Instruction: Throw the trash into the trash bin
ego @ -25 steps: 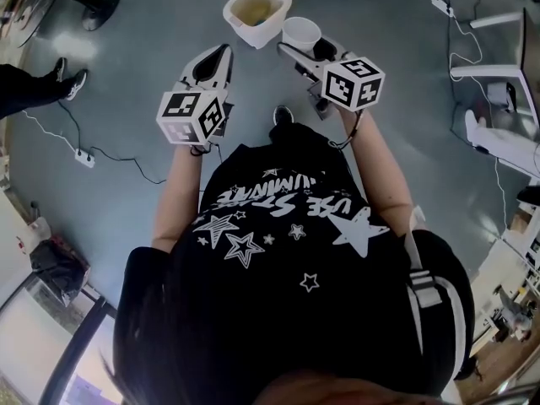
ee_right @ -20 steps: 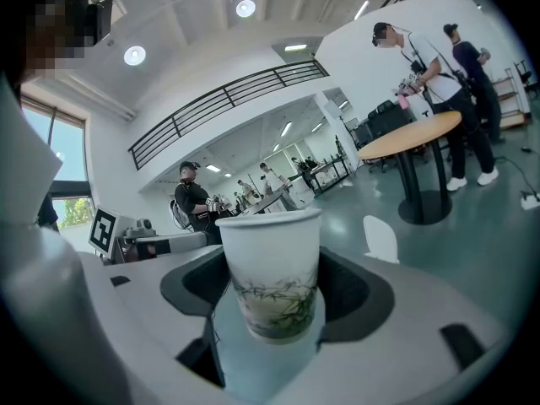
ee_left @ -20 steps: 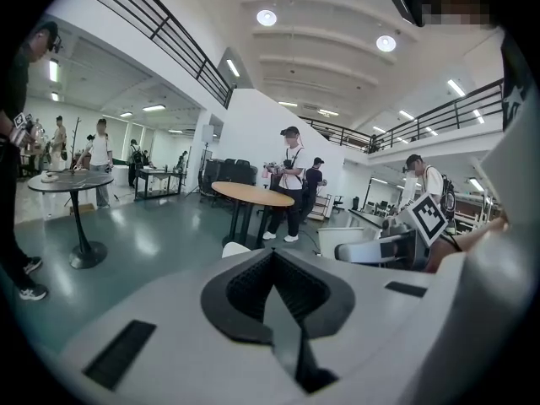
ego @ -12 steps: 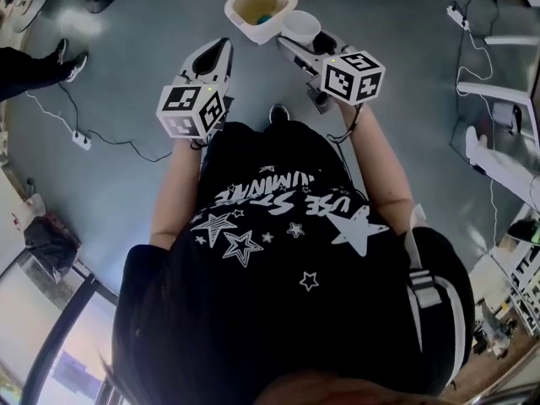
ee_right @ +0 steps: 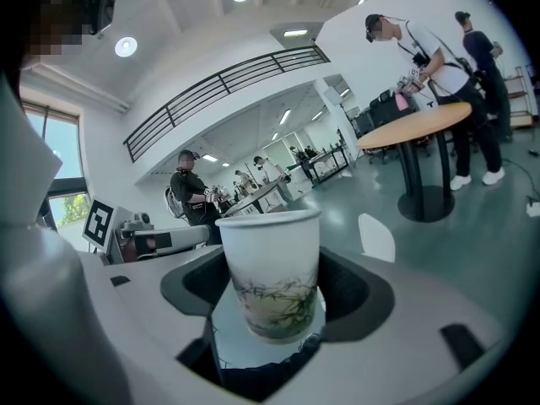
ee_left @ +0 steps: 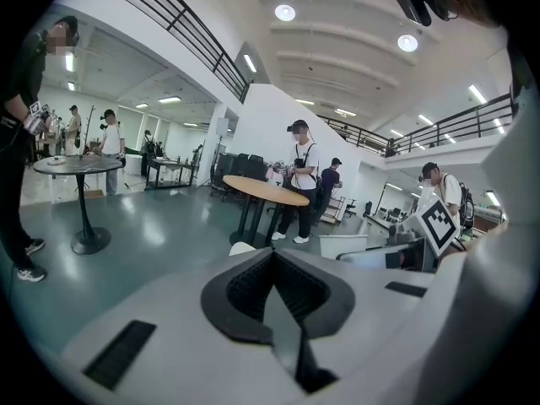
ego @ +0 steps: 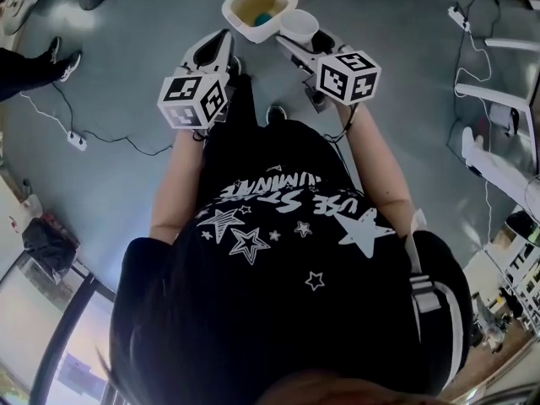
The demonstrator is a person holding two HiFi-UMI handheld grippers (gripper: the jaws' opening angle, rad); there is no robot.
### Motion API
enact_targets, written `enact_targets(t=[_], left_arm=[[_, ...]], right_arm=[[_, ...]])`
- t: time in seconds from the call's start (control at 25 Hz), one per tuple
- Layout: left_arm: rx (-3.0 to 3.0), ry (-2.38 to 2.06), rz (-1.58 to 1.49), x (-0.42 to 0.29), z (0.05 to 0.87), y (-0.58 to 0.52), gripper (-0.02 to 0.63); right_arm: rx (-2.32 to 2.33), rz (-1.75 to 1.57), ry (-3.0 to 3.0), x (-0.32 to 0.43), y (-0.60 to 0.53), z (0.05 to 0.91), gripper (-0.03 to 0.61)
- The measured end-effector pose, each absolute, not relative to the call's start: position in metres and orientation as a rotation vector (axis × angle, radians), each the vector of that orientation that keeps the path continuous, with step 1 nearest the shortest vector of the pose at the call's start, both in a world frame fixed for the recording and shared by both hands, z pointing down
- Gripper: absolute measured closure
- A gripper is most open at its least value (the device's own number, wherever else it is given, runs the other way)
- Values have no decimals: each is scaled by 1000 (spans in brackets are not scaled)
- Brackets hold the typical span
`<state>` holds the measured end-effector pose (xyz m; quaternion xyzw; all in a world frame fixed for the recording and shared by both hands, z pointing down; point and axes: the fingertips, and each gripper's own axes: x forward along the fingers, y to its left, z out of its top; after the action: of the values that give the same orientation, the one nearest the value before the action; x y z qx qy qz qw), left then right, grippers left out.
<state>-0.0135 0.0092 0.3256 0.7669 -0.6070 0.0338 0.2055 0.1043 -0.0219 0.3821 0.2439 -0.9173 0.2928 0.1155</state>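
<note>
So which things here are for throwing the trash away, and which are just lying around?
For the job: paper cup, held in the right gripper; trash bin, lid open.
Just lying about: power strip on the floor; round table; the left gripper, shut and empty.

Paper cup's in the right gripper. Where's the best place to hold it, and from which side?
Grip the paper cup across its lower side wall, coming in from the side, as the right gripper does: it stands upright and widens upward, so it probably cannot slip down.
</note>
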Motion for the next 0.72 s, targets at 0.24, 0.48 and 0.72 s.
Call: enact_targets(t=[0.24,0.48,0.72], left_arm=[[2171,-1619,98,-43,338,-47,603],[2193,-1541,96,-68,347,-95,603],[2203,-1474,113,-103,362,-143,603]], right_arm=[[826,862,-2655,82,-65,385,264],[933,920,-2595,61,-104,397,264],[1010,960,-2536,18,-146,412,264]])
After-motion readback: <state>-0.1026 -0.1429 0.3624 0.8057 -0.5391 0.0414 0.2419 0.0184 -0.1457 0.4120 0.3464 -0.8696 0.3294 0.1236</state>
